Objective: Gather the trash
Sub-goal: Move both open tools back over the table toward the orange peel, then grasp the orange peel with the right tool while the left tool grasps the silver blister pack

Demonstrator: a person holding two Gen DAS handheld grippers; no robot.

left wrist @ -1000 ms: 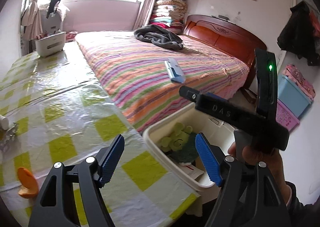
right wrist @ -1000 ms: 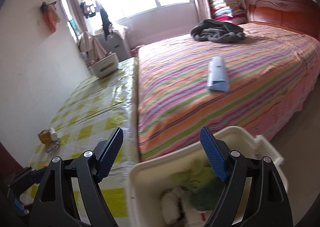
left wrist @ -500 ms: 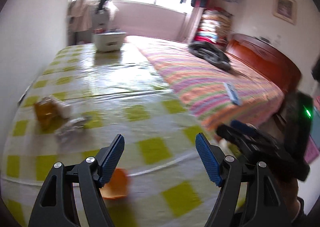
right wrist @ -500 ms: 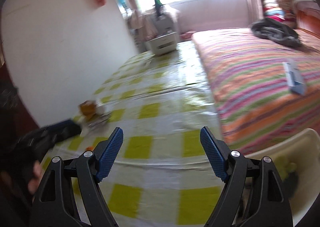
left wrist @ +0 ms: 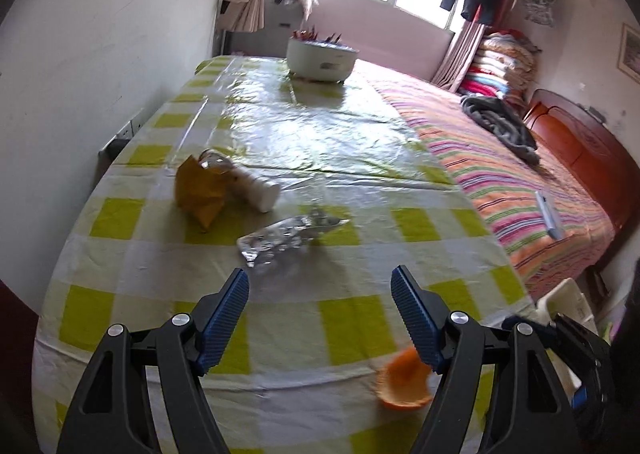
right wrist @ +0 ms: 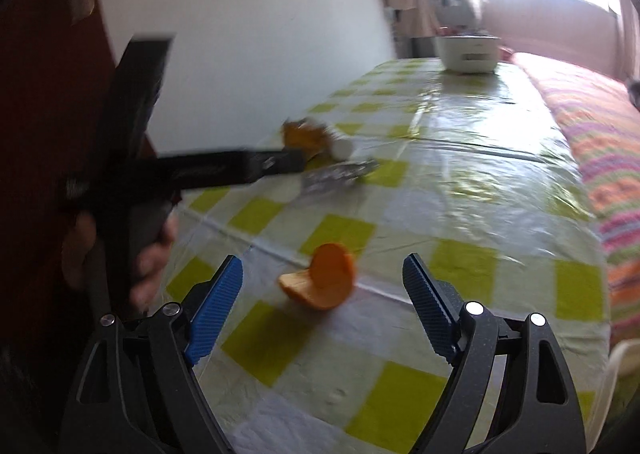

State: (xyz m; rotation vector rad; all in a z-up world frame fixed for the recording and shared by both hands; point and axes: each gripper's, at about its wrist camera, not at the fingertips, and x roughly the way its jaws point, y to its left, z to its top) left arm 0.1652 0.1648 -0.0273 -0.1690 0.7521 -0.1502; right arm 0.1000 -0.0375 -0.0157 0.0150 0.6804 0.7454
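On the yellow-green checked table (left wrist: 352, 318) lies trash: an orange crumpled wrapper (left wrist: 200, 190) against a toppled bottle (left wrist: 252, 184), a crumpled silvery film (left wrist: 288, 238), and an orange peel (left wrist: 404, 382) at the near edge. My left gripper (left wrist: 320, 286) is open and empty above the cloth, the film just beyond its left fingertip. My right gripper (right wrist: 324, 260) hovers over the same peel (right wrist: 324, 278); its jaws are opening, with the peel on the table between the fingertips and untouched. A hand (right wrist: 152, 254) holds the left gripper at the left of the right wrist view.
A white pot (left wrist: 320, 58) stands at the table's far end. A bed with a striped cover (left wrist: 520, 182) runs along the table's right side, a dark garment (left wrist: 500, 122) on it. A white bin (left wrist: 564, 294) sits low right by the table corner. A wall closes off the left.
Both views have swung left, from the white bin and bed onto the table. The wrapper, bottle, film and peel came into view, and the bin slid to the right edge.
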